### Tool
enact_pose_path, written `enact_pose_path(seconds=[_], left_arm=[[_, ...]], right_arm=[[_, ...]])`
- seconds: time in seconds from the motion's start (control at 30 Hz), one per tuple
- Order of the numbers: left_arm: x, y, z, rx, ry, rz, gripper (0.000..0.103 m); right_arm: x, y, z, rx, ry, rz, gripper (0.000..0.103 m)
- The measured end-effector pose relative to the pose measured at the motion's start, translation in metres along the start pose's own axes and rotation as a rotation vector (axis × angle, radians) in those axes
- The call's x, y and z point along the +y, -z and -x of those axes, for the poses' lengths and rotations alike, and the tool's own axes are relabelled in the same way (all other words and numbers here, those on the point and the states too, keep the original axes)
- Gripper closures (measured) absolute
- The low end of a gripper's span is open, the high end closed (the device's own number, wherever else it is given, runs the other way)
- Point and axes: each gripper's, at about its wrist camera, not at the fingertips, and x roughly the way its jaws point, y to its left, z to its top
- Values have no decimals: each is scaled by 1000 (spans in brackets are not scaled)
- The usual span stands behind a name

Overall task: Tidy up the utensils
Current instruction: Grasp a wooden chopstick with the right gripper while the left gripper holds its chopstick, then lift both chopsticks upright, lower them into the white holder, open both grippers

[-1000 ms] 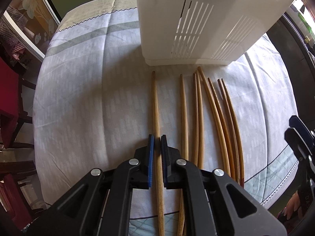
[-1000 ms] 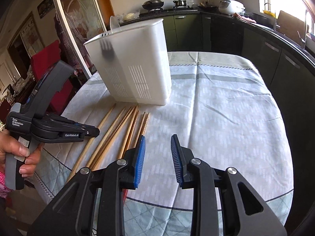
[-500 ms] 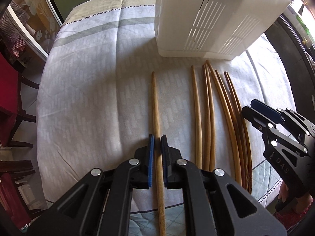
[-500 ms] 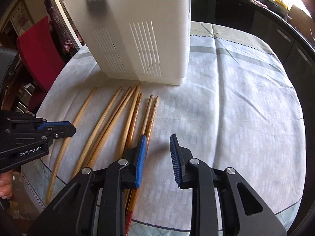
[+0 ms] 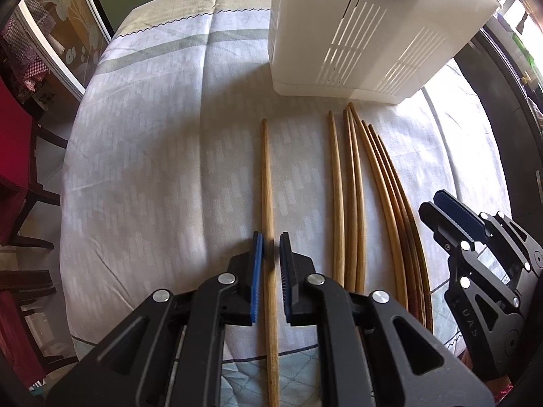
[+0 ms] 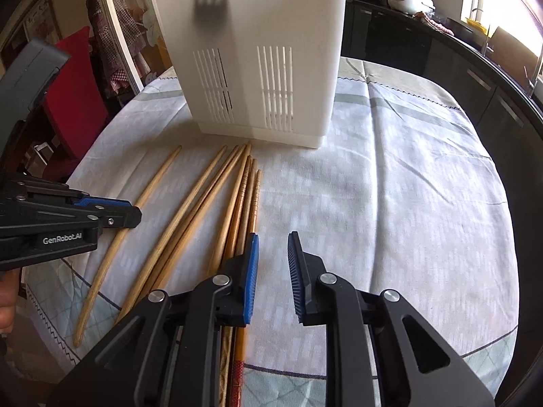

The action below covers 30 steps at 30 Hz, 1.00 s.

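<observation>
Two handheld tools hang over a cloth-covered tabletop (image 5: 142, 156), both tilted down toward a row of wooden chopsticks. Nearest to me, the left tool (image 5: 269, 264) straddles a single chopstick (image 5: 267, 183) that lies alone, well apart from the others and farthest from the basket's right corner. Its jaws are easing apart, with the stick between the blue pads (image 5: 257, 271) and a sliver of gap showing on either side, so nothing is pinched. Beside it, the right tool (image 6: 273, 271) sits at the near end of the main bundle of chopsticks (image 6: 217, 200); its jaws are closing over bare cloth, and the rightmost sticks pass just under and beside its left pad (image 6: 251, 271) rather than between the two. A hand (image 6: 6, 308) shows at the edge behind the left tool's handle. Beyond the chopstick tips, a little apart from them, stands a white slotted utensil basket (image 6: 258, 68), upright on the tabletop, with a dark shadow of utensils showing through its upper wall.
</observation>
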Motion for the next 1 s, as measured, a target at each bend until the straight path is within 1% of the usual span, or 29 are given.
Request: enact_pose_path(seconds=[0.13,0.27,0.37,0.4,0.47,0.53,0.57,0.63,0.7,0.73,0.77,0.8,1.0], left_arm=[[0,0,0,1,-7,-9,93],[0,2,0,-3,-11,-15,93],[-1,2,0,-1,-11,-13,93],[-1,1,0,-2,-13,-14,92],[-2,0,0,-2,-8,-14,88],[-5,-2,-1,0,-5,-19,83],[-7,-2,-1,-2,-8,-21,82],[-10,-2,-2,-7,-17,-25,81],[-10,-3,-2,-10,-15,-15,81],[-10,-3,-3,-10,-12,-10,82],[-9,-4,-3,-14,-15,-10,86],[-8,-4,-3,-18,-20,-10,96],[4,-9,-3,-18,18,22,96]], right_arm=[[6,1,-4,22,8,37,84],[11,5,-7,26,19,47,84],[14,8,-3,34,24,62,84],[17,10,-6,44,22,71,84],[21,9,-8,34,38,78,84],[19,6,-9,33,33,61,84],[18,5,-9,30,34,60,87],[21,5,-10,25,22,66,95],[22,4,-11,20,20,64,96],[19,2,-12,23,8,52,96],[18,0,-12,28,-6,39,96],[15,-1,-14,30,-19,29,96],[4,-10,5,-27,-63,-9,96]])
